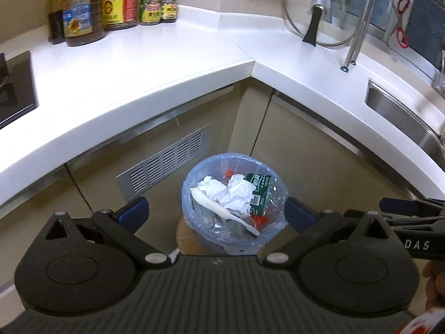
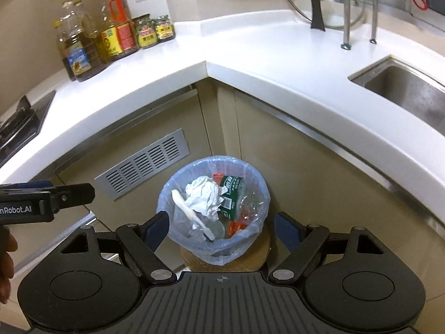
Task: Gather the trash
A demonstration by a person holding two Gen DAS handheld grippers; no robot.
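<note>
Both grippers [image 1: 215,211] [image 2: 221,228] above bin [image 2: 167,194], wide-jawed

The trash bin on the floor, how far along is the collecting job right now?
Done, it seems: the bin already holds crumpled paper, a toothbrush and a green-labelled wrapper, and the white countertop shows no loose litter. In hand: nothing; the left tongs and right tongs are open and empty above it. Left: possibly lifting out the blue liner bag.

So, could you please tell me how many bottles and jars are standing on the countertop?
5, all in the back-left corner: a dark bottle at the far left, two large oil bottles beside it, then two small jars. Others may be hidden behind them.
</note>
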